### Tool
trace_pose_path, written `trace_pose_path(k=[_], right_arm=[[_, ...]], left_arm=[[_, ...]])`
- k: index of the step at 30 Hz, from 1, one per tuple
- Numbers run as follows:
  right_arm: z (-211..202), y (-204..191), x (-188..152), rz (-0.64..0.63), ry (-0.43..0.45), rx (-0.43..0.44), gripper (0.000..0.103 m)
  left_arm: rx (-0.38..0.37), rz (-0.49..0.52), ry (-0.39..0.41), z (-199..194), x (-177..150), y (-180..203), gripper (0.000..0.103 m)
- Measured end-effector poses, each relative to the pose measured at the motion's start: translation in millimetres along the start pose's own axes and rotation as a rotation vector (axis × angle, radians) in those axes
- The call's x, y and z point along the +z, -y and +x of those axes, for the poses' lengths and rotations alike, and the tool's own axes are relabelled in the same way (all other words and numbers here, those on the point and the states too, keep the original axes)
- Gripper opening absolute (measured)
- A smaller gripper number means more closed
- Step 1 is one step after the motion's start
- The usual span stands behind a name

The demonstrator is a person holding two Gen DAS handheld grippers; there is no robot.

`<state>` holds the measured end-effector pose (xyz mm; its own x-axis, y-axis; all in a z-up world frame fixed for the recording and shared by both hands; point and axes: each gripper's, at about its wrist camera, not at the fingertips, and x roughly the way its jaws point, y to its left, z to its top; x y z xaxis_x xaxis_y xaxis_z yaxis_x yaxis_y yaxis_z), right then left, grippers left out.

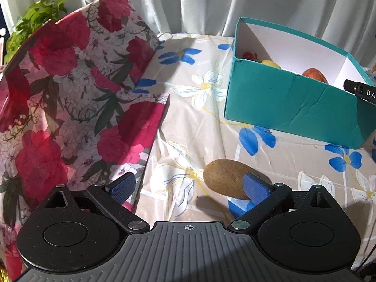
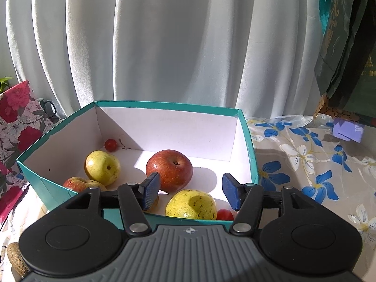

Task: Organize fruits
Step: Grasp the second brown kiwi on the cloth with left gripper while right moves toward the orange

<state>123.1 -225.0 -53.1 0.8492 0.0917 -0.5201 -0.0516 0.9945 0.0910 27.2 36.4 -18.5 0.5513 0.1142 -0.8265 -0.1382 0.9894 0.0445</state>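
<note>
In the left wrist view a brown oval fruit (image 1: 223, 179) lies on the flowered tablecloth (image 1: 199, 122). My left gripper (image 1: 189, 188) stands wide open just above it; its right pad (image 1: 256, 188) overlaps the fruit's right end, and whether they touch I cannot tell. My right gripper (image 2: 190, 193) is open over the near side of the teal box (image 2: 249, 155). A yellow fruit (image 2: 191, 204) lies in the box below the gap, free of both pads. A red apple (image 2: 170, 172), another yellow fruit (image 2: 102, 168), a reddish apple (image 2: 80, 184) and two cherry tomatoes (image 2: 110, 145) also lie inside.
A floral paper bag (image 1: 70, 98) lies open on the left, a green plant (image 1: 35, 21) behind it. White curtains hang along the back. A dark green bag (image 2: 347, 47) and a small purple block (image 2: 347, 132) are at the right. The teal box (image 1: 293, 103) stands right of the brown fruit.
</note>
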Motion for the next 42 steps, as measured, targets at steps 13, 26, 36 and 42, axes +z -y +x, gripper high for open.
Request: trace_pose_path(k=[13,26,36,42], right_arm=[[-79.2,-21.5,-8.1,-0.089,0.158,0.072,0.1],[-113.4,-22.0,-60.0,-0.108,0.04,0.029,0.101],[-117.5,-27.0,-73.6,-0.102,-0.02,0.006,0.101],[-121.4,-27.8,-75.3,-0.105,-0.033,-0.015,0.101]], left_arm=[[-0.062,0.016,0.023,3.2,-3.9,4.7,0.101],[-0.095,0.136,0.083,22.4,-20.2,31.7,0.101],[-0.1,0.183,0.092,40.0,-20.7,40.5,0.101],[-0.093,0.188,0.064,48.3,-18.1,44.3,0.1]])
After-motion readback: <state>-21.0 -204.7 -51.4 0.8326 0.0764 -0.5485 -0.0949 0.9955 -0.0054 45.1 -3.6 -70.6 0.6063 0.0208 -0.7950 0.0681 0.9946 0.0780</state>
